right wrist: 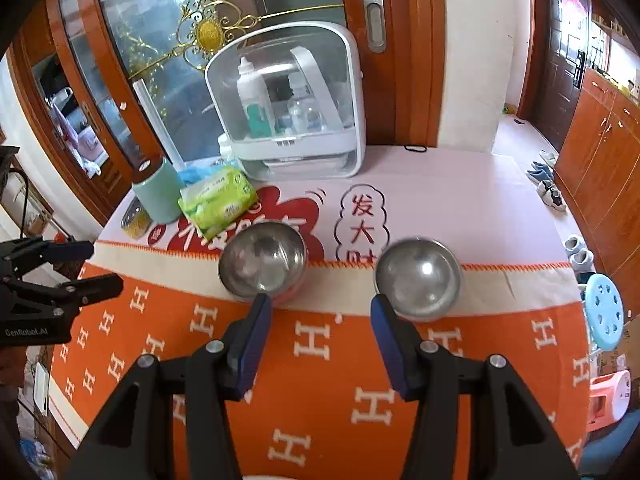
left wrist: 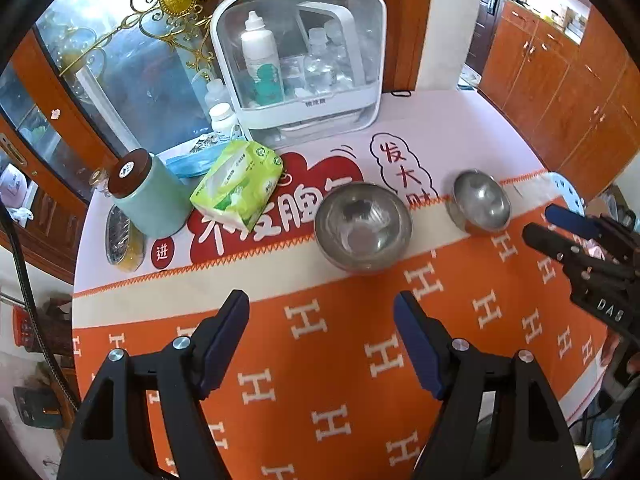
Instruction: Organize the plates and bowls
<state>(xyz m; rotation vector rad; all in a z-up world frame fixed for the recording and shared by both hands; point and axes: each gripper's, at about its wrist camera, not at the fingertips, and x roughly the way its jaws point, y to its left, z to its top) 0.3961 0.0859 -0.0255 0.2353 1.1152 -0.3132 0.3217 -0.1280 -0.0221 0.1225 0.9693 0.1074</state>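
Right now both my left gripper [left wrist: 320, 332] and right gripper [right wrist: 320, 332] hang parted, holding nothing. Those steel bowls (larger bowl [left wrist: 363, 227], smaller bowl [left wrist: 480, 201]) look slick; a shallow rim pinch could slip.

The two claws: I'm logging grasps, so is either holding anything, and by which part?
Nothing is held. The left claw and right claw are open and empty, short of the two round steel bowls.

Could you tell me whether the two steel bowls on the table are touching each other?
Apart. The left wrist view shows a stretch of tablecloth between the larger bowl and the smaller bowl; the right wrist view shows the same gap.
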